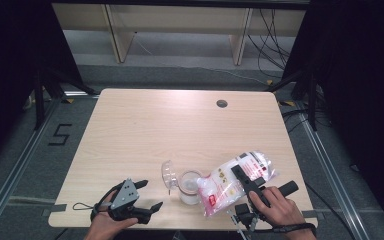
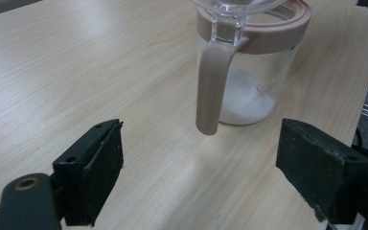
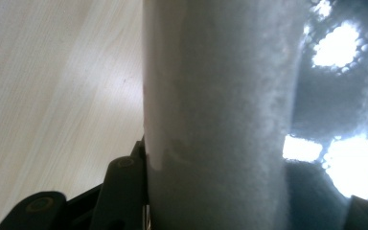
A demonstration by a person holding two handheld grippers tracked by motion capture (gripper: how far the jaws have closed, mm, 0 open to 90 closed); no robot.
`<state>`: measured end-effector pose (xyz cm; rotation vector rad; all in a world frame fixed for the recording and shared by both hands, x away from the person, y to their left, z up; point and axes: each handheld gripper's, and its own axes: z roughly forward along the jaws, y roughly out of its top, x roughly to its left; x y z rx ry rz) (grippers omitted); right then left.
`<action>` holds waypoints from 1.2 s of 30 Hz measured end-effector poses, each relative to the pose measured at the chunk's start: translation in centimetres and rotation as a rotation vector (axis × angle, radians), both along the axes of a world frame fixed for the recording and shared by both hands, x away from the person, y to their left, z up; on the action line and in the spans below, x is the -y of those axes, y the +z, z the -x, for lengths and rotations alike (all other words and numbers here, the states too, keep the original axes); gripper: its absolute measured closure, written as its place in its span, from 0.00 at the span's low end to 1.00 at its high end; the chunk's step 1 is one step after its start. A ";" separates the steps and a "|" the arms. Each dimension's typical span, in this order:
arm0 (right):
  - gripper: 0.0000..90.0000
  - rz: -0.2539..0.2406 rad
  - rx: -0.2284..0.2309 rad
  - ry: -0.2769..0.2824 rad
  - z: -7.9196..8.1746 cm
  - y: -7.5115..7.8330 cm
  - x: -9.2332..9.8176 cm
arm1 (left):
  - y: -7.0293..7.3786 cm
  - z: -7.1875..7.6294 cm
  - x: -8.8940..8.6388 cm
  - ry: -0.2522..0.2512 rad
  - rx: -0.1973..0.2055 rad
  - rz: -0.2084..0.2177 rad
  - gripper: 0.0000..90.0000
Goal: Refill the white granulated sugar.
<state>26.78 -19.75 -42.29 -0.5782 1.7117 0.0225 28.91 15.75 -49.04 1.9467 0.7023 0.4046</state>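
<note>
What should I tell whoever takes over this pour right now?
Right gripper: shut on the bag of white granules, tilted with its lower end at the jar's mouth.
Left gripper: open, holding nothing, resting on the table left of the jar.
Jar: upright near the front edge, clear lid flipped open, a little white powder at the bottom.
Left: probably keep pouring, set the bag down, close the lid.

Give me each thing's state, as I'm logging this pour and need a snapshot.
Jar: upright, lid flipped open, a little white powder at the bottom.
Bag: tilted, mouth over the jar, clamped.
Right gripper: shut on the bag.
Left gripper: open, holding nothing, jaws facing the jar's handle.
</note>
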 end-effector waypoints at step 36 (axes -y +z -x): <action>0.66 -0.002 -0.001 0.015 -0.1 0.1 0.0 | 0.1 -0.2 -0.1 -0.020 0.024 -0.027 0.18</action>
